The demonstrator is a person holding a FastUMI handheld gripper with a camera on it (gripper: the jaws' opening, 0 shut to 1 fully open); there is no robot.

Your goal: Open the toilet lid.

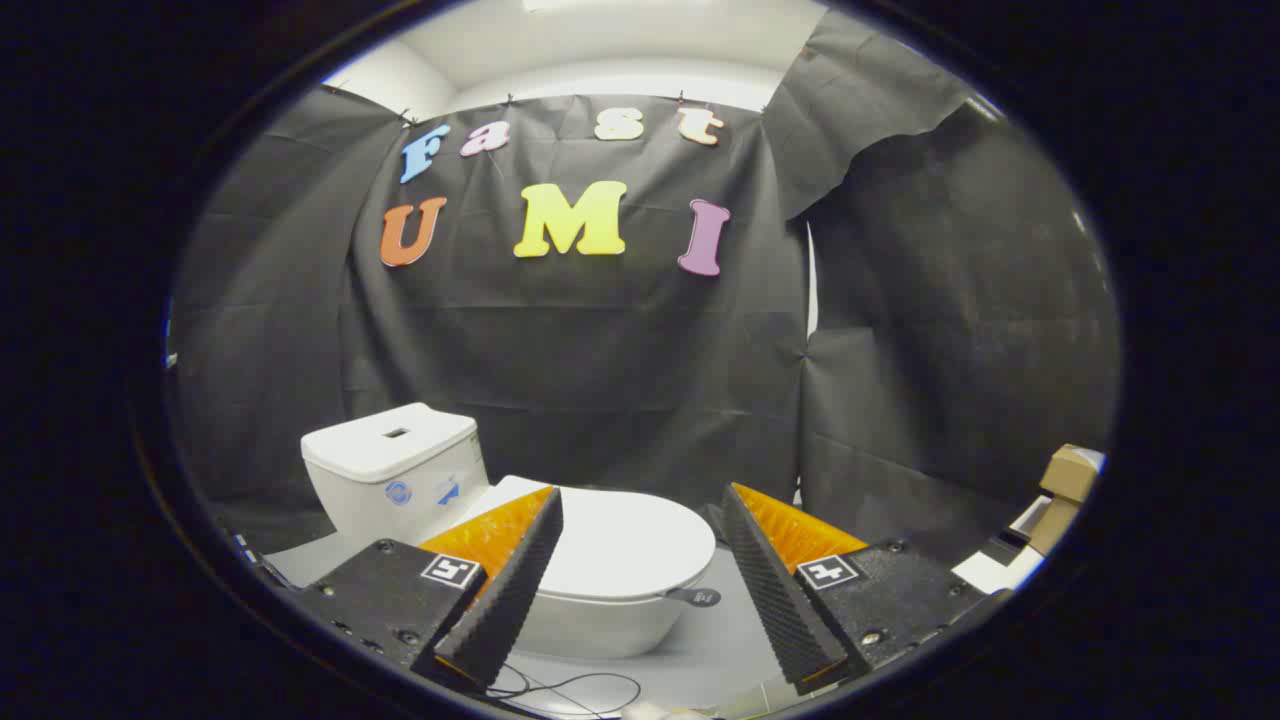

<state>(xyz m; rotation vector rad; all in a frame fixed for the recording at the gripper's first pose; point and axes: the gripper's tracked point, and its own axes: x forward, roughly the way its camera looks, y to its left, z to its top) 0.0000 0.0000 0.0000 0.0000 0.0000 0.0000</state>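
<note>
A small white toilet stands on the light floor ahead of my fingers. Its lid (625,545) lies flat and closed over the bowl (590,625). The cistern (395,475) rises behind it, to the left. A small dark tab (697,597) sticks out from the lid's front rim. My gripper (640,500) is open, its ribbed black pads (515,590) spread wide on either side of the lid. Nothing is between the fingers; they sit above and short of the lid without touching it.
Black cloth walls close in behind and to the right of the toilet. Cardboard boxes (1062,485) stand at the far right. A thin black cable (580,690) loops on the floor below the bowl.
</note>
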